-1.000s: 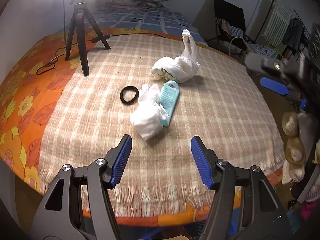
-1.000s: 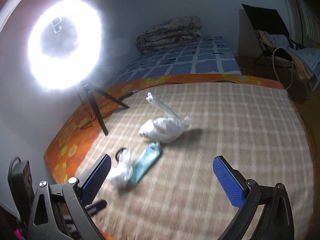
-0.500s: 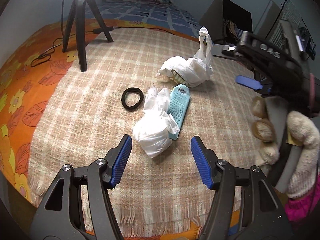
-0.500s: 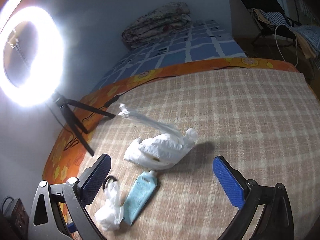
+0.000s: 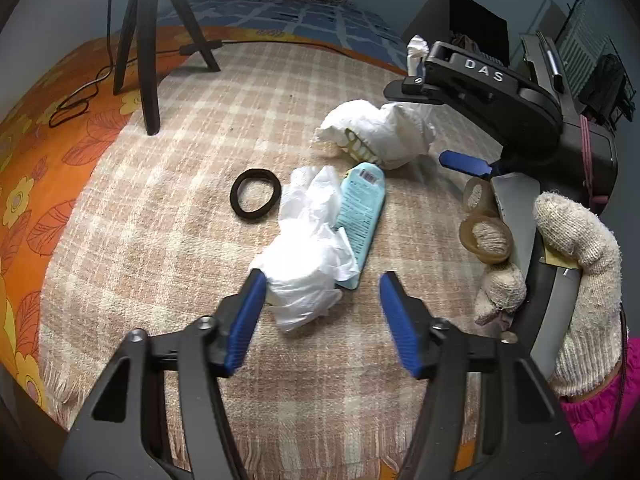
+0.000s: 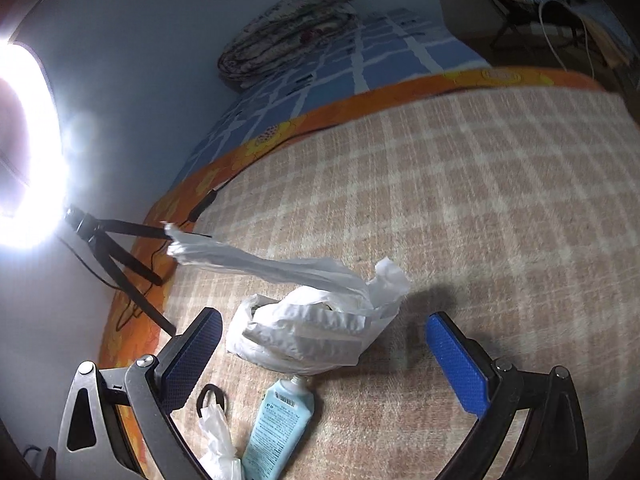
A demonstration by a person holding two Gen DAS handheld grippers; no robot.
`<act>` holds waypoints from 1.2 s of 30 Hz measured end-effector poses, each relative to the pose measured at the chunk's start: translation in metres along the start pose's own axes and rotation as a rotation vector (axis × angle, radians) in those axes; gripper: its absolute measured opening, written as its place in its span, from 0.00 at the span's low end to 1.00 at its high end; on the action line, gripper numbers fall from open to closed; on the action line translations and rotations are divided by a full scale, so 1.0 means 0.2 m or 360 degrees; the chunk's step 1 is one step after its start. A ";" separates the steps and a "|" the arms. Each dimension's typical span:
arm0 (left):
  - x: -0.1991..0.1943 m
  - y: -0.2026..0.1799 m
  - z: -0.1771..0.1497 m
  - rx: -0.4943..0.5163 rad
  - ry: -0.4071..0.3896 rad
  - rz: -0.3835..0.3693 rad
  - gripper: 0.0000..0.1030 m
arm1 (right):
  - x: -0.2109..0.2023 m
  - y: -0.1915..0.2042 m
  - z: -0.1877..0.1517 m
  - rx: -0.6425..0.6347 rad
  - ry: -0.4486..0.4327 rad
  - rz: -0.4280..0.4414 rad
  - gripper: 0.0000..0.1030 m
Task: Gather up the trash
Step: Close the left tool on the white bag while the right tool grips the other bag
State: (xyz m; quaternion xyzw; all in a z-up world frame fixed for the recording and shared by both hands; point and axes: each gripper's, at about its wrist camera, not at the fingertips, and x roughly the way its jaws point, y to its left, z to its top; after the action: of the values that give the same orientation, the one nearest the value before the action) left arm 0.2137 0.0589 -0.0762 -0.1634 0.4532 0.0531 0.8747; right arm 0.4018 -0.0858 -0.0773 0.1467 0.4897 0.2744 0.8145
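1. The left gripper hangs with jaws spread and empty around the crumpled white wrapper near the front edge of the checked blanket — placed, I judge, to pinch it.
2. The right gripper, also wide open, frames the white plastic bag mid-blanket — likely the trash receptacle.
3. The blue tube touches the wrapper; the black hair tie lies just beside.

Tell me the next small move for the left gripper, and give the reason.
Probably ease the left gripper forward and down, then close on the crumpled white wrapper. Its jaws are open and empty, and the wrapper lies just ahead between the fingertips, the nearest piece of trash on the blanket. The right gripper, also open, faces the white plastic bag.
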 end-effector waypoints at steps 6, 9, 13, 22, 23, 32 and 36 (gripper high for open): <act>0.00 0.02 0.01 -0.0015 -0.0001 -0.0005 0.40 | 0.04 -0.04 -0.01 0.0048 0.0046 0.0043 0.78; 0.01 0.02 0.01 -0.0009 0.0004 0.0000 0.32 | 0.05 -0.04 -0.01 0.0048 0.0061 0.0084 0.62; 0.00 0.02 0.01 0.0002 0.0000 0.0007 0.22 | 0.03 -0.01 -0.02 0.0008 0.0035 0.0072 0.56; -0.03 0.02 0.01 -0.0004 -0.0020 0.0002 0.12 | -0.08 0.06 -0.01 -0.0093 -0.0068 0.0009 0.50; -0.03 0.02 0.01 -0.0010 -0.0001 -0.0004 0.24 | -0.08 0.06 -0.01 -0.0106 -0.0074 -0.0002 0.50; 0.07 -0.01 0.07 0.0021 -0.0029 0.0086 0.61 | -0.14 0.05 0.00 -0.0129 -0.0099 -0.0027 0.50; 0.12 0.00 0.09 0.0004 0.0031 0.0075 0.39 | -0.17 0.06 -0.01 -0.0160 -0.0120 -0.0045 0.50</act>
State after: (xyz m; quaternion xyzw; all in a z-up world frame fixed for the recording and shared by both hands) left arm 0.2417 0.0640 -0.0866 -0.1520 0.4654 0.0714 0.8690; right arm 0.3842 -0.0964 -0.0479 0.1090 0.4464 0.2815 0.8424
